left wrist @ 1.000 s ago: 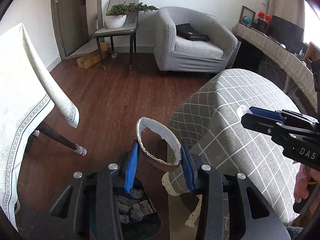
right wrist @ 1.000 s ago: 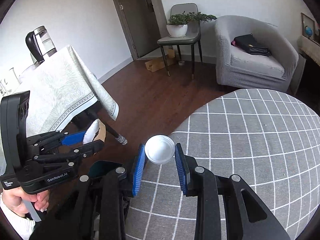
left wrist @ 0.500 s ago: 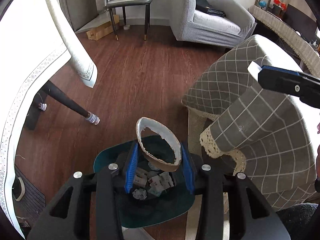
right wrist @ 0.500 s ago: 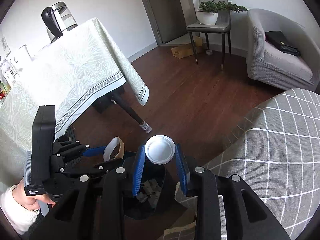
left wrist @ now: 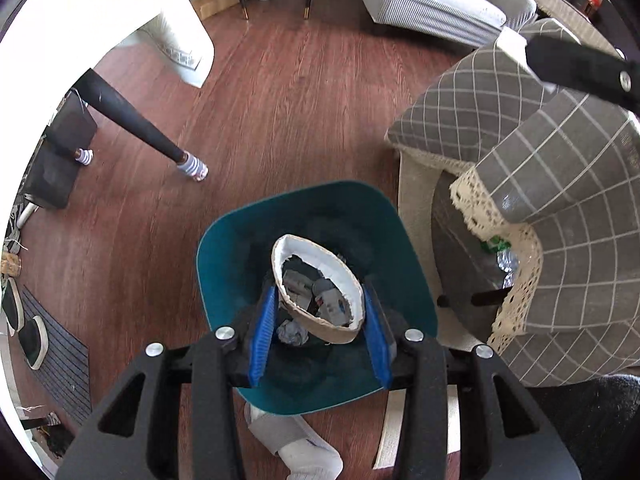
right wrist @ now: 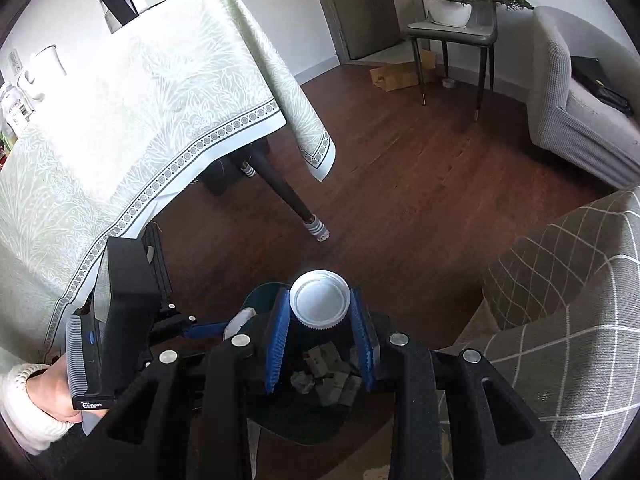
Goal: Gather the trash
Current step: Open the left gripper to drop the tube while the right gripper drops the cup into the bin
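Note:
My left gripper (left wrist: pixel 318 312) is shut on a torn cardboard tape ring (left wrist: pixel 318 286), brown outside and white inside, and holds it right above the teal trash bin (left wrist: pixel 224 240). Crumpled paper and wrappers (left wrist: pixel 326 304) lie in the bin. My right gripper (right wrist: pixel 320 316) is shut on a white plastic lid (right wrist: pixel 320 300) and holds it over the same bin (right wrist: pixel 260 294), whose trash (right wrist: pixel 328 368) shows below the fingers. The left gripper with the ring (right wrist: pixel 238 320) shows at the left of the right wrist view.
A table with a grey checked cloth (left wrist: pixel 560 184) stands right of the bin. A table with a pale green cloth (right wrist: pixel 140 120) and its dark leg (right wrist: pixel 288 196) stand left. Wooden floor (left wrist: pixel 288 100) lies ahead. An armchair (right wrist: pixel 580 112) stands at the far right.
Both grippers have tilted down and moved in over the trash bin, each with its item still held. The bin now fills the view beneath the fingers.

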